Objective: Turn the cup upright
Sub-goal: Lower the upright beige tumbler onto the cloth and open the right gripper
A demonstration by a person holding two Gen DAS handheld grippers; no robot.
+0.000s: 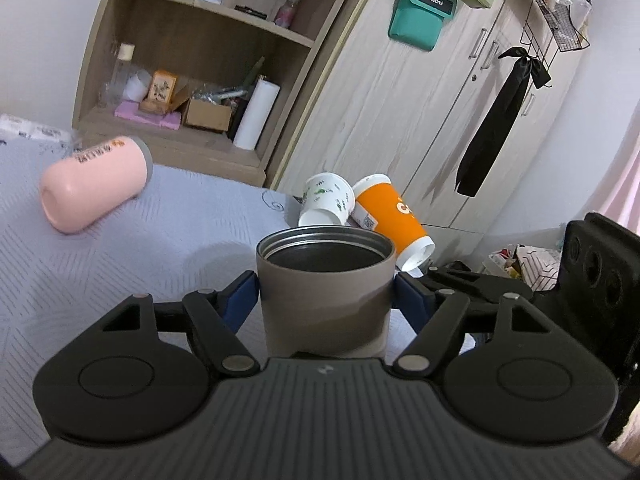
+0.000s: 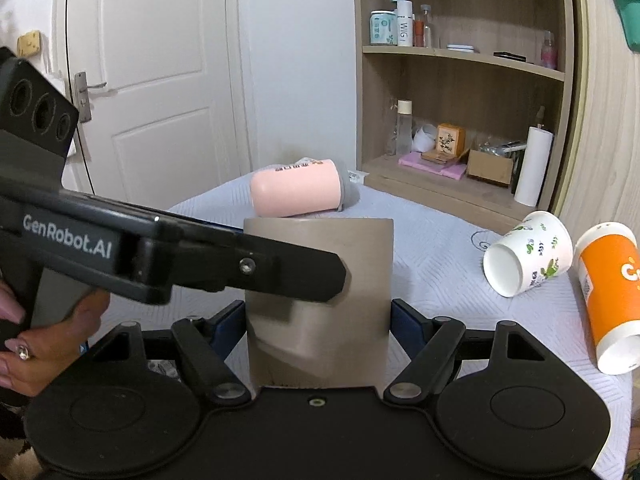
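My left tool (image 1: 326, 292) and right tool (image 2: 318, 316) both clamp the grey cup (image 1: 325, 280), mouth up; the pink cup (image 1: 94, 184) and two paper cups lie unrighted.

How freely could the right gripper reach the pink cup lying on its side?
Probably not yet: the right gripper seems closed on the taupe cup, which the left gripper also clamps, and that cup sits directly between it and the pink cup.
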